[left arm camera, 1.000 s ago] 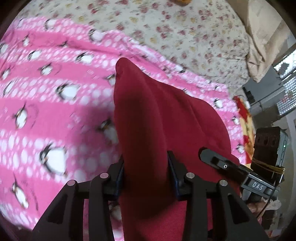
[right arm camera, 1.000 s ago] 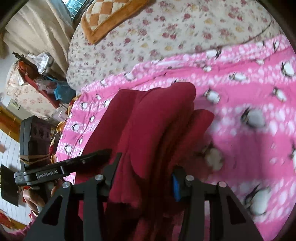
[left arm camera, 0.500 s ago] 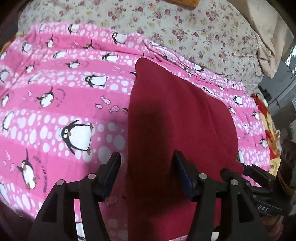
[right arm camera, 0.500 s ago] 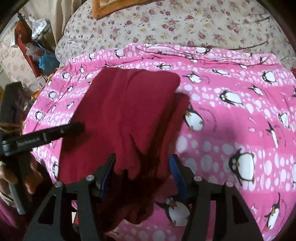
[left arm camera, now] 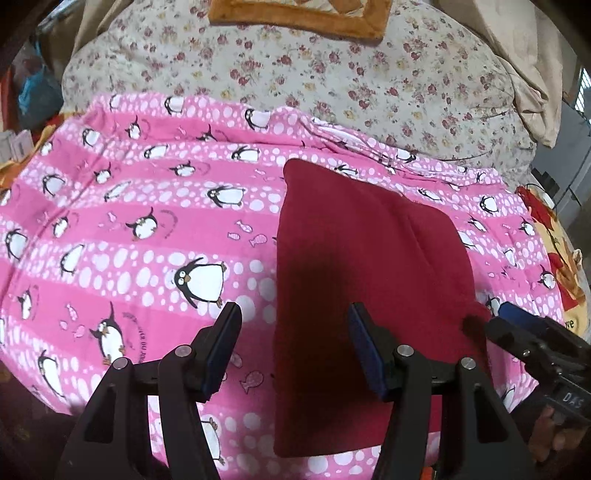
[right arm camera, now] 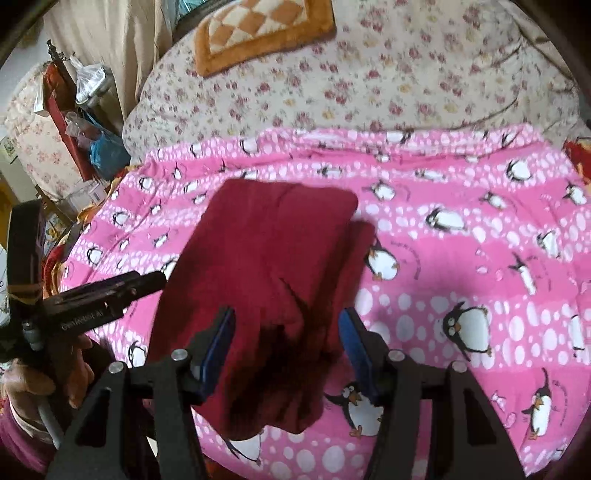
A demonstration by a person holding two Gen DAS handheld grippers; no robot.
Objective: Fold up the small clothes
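Red garment: 1, folded red garment (left arm camera: 369, 280) lying flat on the penguin blanket (left arm camera: 129, 240), below both tongs
Left tongs (left arm camera: 293, 350): apart, empty
Right tongs (right arm camera: 286, 349): apart, empty
Orange cushion (right arm camera: 262, 29): 1, far beyond

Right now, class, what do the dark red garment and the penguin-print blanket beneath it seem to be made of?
Dark red garment: seemingly fleece or thick knit, matte; its surface is fuzzy, without sheen, and its folds are soft and rounded.
Penguin-print blanket: probably plush printed fabric, matte; it wrinkles softly along its far edge.
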